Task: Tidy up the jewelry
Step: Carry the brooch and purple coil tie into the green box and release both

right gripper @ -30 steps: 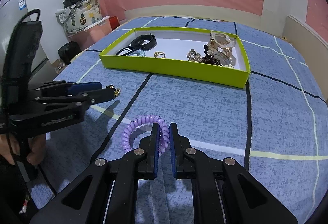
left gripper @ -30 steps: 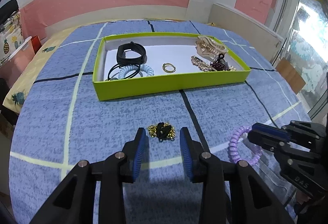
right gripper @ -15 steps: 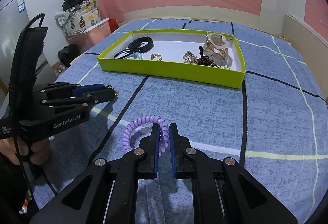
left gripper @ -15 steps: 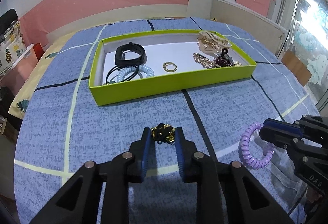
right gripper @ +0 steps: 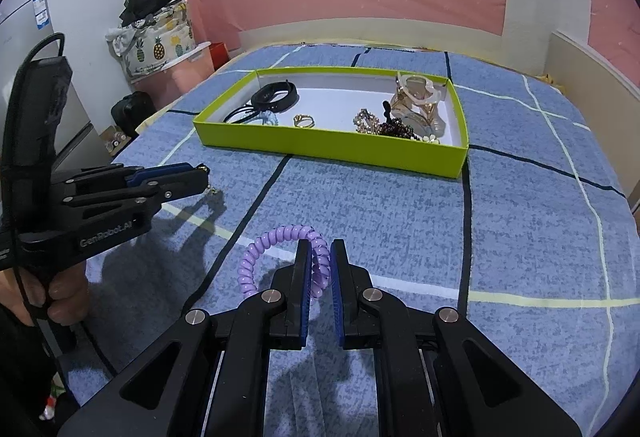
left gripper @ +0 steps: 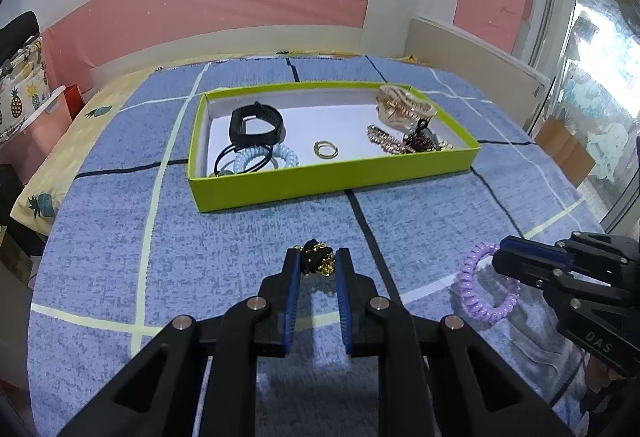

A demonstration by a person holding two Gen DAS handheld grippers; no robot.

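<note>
Since a second ago the left gripper (left gripper: 317, 264) has closed on the black-and-gold bracelet (left gripper: 318, 262) and lifted it off the bedspread (left gripper: 248, 237). The right gripper (right gripper: 320, 257) pinches the purple coil bracelet (right gripper: 276, 257). The green tray (left gripper: 332, 181) beyond holds a black band (left gripper: 256, 125), blue coil tie (left gripper: 266, 159), gold ring (left gripper: 325, 149) and hair clips (left gripper: 402, 107).

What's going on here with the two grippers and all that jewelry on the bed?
A person is tidying jewelry into a green tray on a blue bedspread. The left gripper is shut on a black-and-gold piece, and the right gripper is shut on a purple coil tie. Both pieces are short of the tray, which already holds a black band, a gold ring and hair clips.
</note>
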